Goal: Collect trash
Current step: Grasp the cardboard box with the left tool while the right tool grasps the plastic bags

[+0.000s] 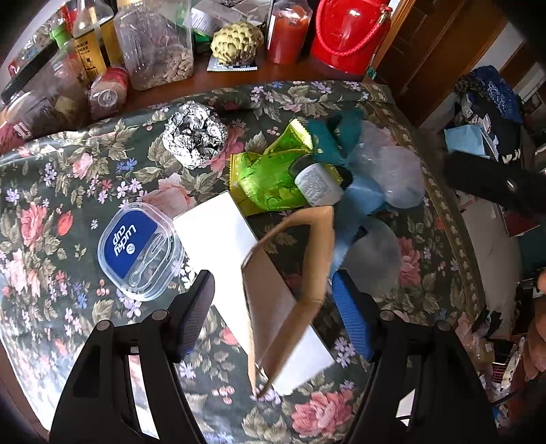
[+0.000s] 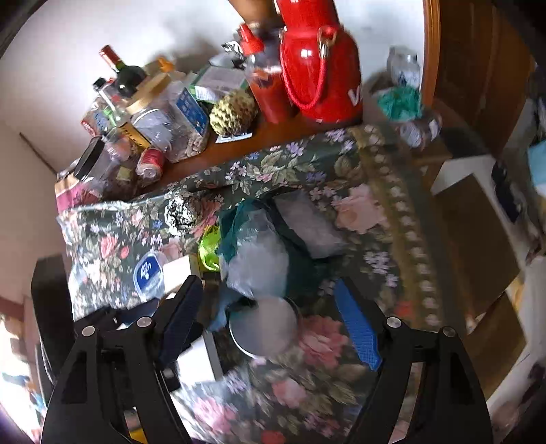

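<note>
Both wrist views steeply downward, close, sharing floral tablecloth point(image 1: 68, 191)

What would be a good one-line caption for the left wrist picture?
Open left claw above a brown paper bag amid foil ball, green wrapper and plastic lid on a floral tablecloth.

A white wall point(image 2: 102, 27) backs the floral-clothed table point(image 1: 51, 191); wooden door point(image 2: 477, 68) at right.

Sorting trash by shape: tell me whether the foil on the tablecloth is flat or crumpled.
Crumpled. The foil sits bunched into a rough ball with creased, shiny folds on the floral tablecloth, apart from the green wrapper.
</note>
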`<action>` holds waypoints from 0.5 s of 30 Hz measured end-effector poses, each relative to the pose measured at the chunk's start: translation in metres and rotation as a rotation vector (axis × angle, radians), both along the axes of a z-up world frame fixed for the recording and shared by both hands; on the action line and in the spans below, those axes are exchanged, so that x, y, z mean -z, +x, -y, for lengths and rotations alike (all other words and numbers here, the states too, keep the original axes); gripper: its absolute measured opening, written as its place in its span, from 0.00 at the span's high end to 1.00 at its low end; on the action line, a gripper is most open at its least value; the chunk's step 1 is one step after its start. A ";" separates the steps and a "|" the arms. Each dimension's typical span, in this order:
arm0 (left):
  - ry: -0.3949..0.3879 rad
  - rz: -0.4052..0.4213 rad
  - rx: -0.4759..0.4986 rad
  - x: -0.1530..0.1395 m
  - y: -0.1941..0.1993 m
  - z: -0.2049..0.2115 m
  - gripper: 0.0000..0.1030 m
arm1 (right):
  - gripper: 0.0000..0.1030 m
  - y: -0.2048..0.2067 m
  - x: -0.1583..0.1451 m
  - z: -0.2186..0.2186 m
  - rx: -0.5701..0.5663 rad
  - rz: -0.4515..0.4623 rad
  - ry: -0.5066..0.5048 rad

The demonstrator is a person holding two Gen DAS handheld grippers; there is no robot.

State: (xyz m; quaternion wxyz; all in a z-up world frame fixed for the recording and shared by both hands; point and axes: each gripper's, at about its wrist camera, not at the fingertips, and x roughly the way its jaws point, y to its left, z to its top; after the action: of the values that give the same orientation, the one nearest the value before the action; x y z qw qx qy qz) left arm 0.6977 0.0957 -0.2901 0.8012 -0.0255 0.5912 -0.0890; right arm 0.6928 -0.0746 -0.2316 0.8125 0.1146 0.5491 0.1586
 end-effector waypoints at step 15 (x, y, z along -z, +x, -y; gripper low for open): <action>-0.053 0.003 -0.037 0.008 -0.010 -0.018 0.77 | 0.30 0.020 0.060 0.012 0.211 -0.121 0.053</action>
State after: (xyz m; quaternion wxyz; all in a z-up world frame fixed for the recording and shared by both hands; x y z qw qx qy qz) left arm 0.6877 0.1133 -0.2976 0.8024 -0.0576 0.5871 -0.0901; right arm 0.7129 -0.0869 -0.2912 0.7868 0.2026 0.5776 0.0793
